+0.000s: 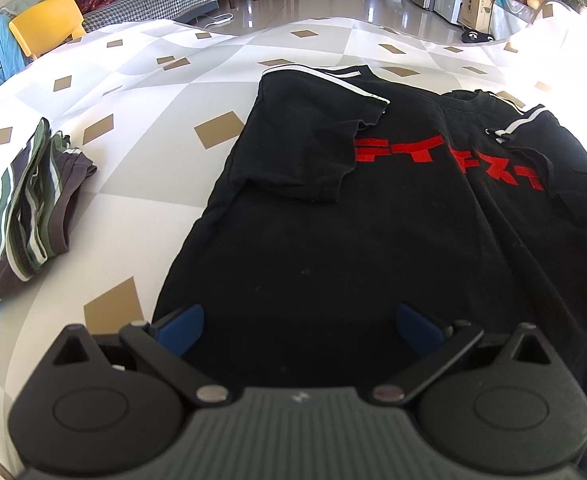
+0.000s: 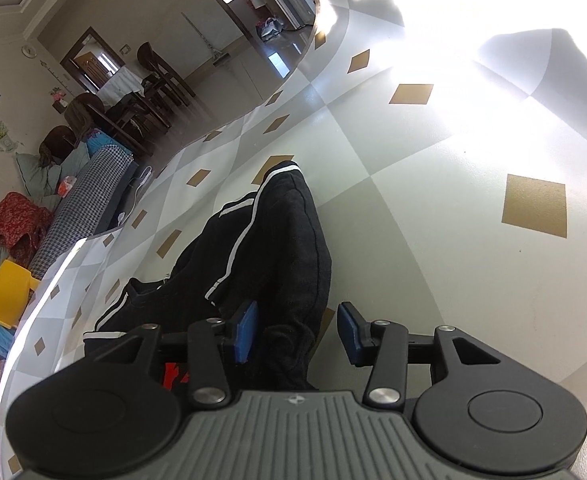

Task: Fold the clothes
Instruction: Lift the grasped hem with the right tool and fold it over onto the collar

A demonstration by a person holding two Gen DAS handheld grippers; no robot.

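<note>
A black T-shirt point(image 1: 373, 240) with red lettering and white shoulder stripes lies front up on the table. Its left sleeve point(image 1: 305, 140) is folded inward over the chest. My left gripper point(image 1: 299, 330) hovers over the shirt's lower part, open wide, with nothing between its blue pads point(image 1: 183, 330). In the right wrist view, the shirt's right sleeve point(image 2: 277, 240) lies bunched between the jaws of my right gripper point(image 2: 299, 332). The jaws stand partly open: the left pad point(image 2: 245, 332) is against the cloth and the right pad point(image 2: 351, 332) is clear of it.
A folded green, grey and white striped garment point(image 1: 21, 220) lies at the table's left. The tablecloth point(image 1: 145, 92) is white and grey with tan diamonds. Beyond the far edge are a yellow chair point(image 1: 49, 20), a sofa and a tiled floor.
</note>
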